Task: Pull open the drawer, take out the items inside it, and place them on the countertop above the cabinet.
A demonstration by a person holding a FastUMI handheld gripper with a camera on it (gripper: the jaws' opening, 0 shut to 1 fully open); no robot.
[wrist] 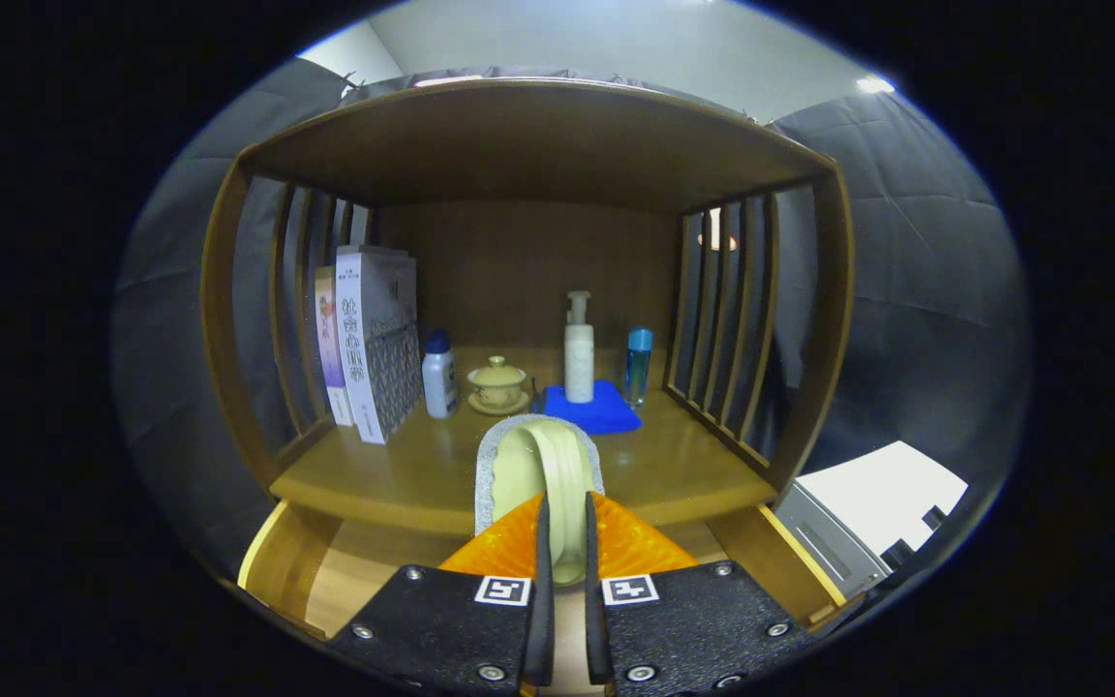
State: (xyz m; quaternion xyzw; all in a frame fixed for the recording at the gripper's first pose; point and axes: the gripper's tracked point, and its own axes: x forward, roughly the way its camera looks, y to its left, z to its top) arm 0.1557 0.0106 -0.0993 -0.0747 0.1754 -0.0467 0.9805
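I see gripper (565,542) clenched on pale-green round plastic lid (557,484), lower centre | raised above open wooden drawer (364,571) | bound for wooden countertop (403,474), I judge.

the gripper (564,561) points level and forward, its fingers nearly closed, clamping a thin upright rim between them.

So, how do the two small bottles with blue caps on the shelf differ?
The left bottle is white and not see-through; the right bottle is clear blue and slimmer. The left bottle stands beside the books and the lidded cup; the right bottle stands beside the blue cloth, near the slats. Both stand upright.
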